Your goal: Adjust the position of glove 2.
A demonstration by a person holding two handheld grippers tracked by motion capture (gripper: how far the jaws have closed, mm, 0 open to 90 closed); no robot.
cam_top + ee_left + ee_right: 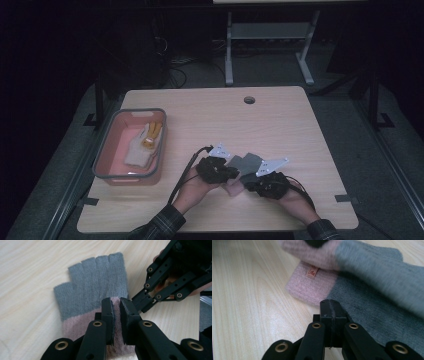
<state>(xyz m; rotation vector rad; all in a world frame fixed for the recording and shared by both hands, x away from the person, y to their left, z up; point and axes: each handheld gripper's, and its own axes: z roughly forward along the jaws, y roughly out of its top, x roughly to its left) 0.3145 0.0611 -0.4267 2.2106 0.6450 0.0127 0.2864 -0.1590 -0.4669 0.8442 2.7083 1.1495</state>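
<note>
Left gripper view: left gripper (116,312) pinches the glove (95,285) cuff. Right gripper (331,312), at 3 o'clock, grips its edge, clenched. Keep both pinches firm; lift evenly.

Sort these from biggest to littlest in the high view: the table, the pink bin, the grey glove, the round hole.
1. Table, by far the largest.
2. Bin.
3. Grey glove, though the tongs cover part of it, so its full size is hidden.
4. Hole, the smallest.
</note>
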